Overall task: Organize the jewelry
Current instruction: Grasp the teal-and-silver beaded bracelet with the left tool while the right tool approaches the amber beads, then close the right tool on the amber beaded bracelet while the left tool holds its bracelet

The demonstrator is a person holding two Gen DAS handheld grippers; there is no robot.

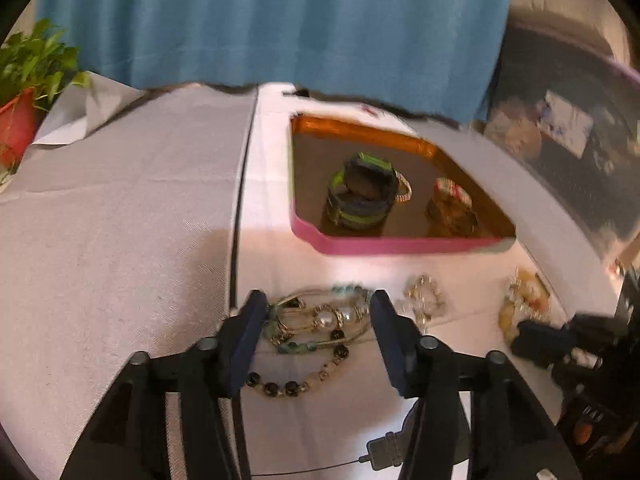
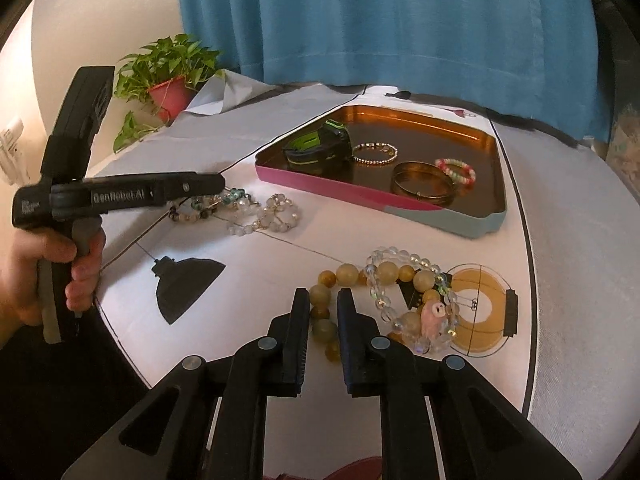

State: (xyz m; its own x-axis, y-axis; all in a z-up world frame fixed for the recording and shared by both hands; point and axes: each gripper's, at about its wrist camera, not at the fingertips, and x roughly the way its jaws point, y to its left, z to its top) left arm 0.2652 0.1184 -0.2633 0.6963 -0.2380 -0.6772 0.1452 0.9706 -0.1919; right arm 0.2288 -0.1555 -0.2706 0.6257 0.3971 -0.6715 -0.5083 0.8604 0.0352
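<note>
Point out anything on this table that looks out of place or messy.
Several bracelets lie loose outside the tray. A tangled heap sits between the left tool's open fingers. Near the right tool, a yellow bead bracelet overlaps a clear bead bracelet. Nothing looks broken or spilled.

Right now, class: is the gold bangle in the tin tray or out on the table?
In. The gold bangle lies flat on the tin tray floor, beside a red-and-white bead bracelet.
</note>
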